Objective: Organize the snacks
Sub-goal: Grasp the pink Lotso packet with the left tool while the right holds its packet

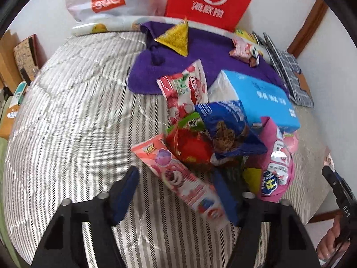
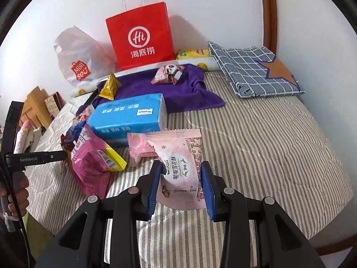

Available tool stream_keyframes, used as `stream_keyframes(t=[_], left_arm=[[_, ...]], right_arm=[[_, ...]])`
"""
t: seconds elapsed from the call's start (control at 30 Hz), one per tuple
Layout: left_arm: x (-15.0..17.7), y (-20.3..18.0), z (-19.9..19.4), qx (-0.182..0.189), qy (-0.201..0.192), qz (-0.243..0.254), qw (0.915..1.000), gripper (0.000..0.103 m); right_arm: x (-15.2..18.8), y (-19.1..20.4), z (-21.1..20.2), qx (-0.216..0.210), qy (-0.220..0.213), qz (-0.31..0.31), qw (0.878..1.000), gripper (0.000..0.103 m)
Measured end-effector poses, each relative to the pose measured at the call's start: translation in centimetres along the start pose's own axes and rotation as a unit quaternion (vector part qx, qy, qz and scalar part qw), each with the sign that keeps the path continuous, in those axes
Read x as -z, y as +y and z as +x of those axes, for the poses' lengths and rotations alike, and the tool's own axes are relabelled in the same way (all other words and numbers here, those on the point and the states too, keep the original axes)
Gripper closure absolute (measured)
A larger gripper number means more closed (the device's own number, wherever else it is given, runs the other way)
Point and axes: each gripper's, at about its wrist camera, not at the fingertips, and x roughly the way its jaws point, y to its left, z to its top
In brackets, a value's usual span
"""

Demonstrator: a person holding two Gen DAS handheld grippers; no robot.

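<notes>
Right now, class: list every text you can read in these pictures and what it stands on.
"MINI SOU": white plastic bag.
"Hi", "海底捞": red paper bag.
"TOY": pink snack box.
"GenRobot.AI": left gripper.
"喔喔雪花酥": pink packet in the right gripper.
Tissue pack print: too blurred.

Snack pile (image 1: 214, 138) crowds the middle of the bed (image 1: 67, 111), packets overlapping, no gaps between them. Blue tissue pack (image 2: 129, 116) sits just behind the pile, blocks reach from the wall side. Purple towel (image 2: 189, 84) beyond it carries a gold triangular packet (image 2: 109, 87) and a panda packet (image 2: 169, 71), well apart, room between them. Red paper bag (image 2: 140, 38) and white plastic bag (image 2: 75, 64) stand along the wall edge and close it off. Checked pillow (image 2: 252, 67) fills the far right corner. Left half of the bed bare in the left wrist view; right side bare striped cover up to the edge in the right wrist view.
</notes>
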Motion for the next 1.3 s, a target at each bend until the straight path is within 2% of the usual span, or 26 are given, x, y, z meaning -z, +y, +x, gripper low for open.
stream_keyframes(t=[0.07, 0.17, 0.3, 0.43, 0.47, 0.53, 0.63, 0.7, 0.77, 0.93, 1.13, 1.3], left_arm=[[0.0, 0.0, 0.7, -0.001, 0.01, 0.003, 0.9999, 0.057], [0.5, 0.3, 1.0, -0.015, 0.011, 0.016, 0.9997, 0.066], [0.7, 0.6, 0.9, -0.059, 0.007, 0.03, 0.9978, 0.066], [1.0, 0.2, 1.0, -0.078, -0.012, 0.049, 0.9956, 0.065], [1.0, 0.0, 1.1, -0.082, -0.016, 0.055, 0.995, 0.069], [1.1, -0.2, 0.9, -0.08, -0.029, 0.066, 0.9942, 0.083], [0.8, 0.4, 0.9, -0.075, -0.035, 0.058, 0.9949, 0.083], [0.5, 0.7, 0.9, -0.105, -0.05, 0.062, 0.9913, 0.083], [0.2, 0.8, 1.1, -0.12, -0.057, 0.063, 0.9892, 0.083], [-0.5, 2.2, 1.5, -0.12, -0.08, 0.031, 0.9891, 0.08], [-0.5, 2.5, 1.8, -0.136, -0.113, 0.03, 0.9838, 0.078], [-0.5, 3.0, 1.7, -0.122, -0.114, 0.018, 0.9858, 0.078]], right_arm=[[0.1, 0.0, 0.4, 0.001, 0.003, -0.001, 1.0, 0.068], [0.3, 0.0, 0.8, 0.007, 0.008, -0.005, 1.0, 0.068], [0.4, -0.2, 1.2, 0.01, 0.011, -0.006, 1.0, 0.068], [0.3, -0.1, 1.8, 0.009, 0.008, -0.013, 1.0, 0.068], [0.2, -0.2, 2.0, 0.008, 0.01, -0.011, 1.0, 0.068], [0.1, -0.5, 2.7, 0.006, 0.013, -0.008, 1.0, 0.068], [-0.2, -1.0, 3.7, 0.014, 0.014, -0.008, 1.0, 0.068], [-0.4, -1.6, 4.6, 0.019, 0.018, -0.002, 1.0, 0.068], [-0.9, -2.3, 5.5, 0.018, 0.021, 0.01, 1.0, 0.068], [-2.1, -3.1, 7.8, 0.016, 0.028, 0.013, 0.999, 0.068], [-1.9, -2.7, 9.5, 0.022, 0.03, -0.008, 0.999, 0.066], [-1.8, -2.2, 9.7, 0.031, 0.031, -0.021, 0.999, 0.063]])
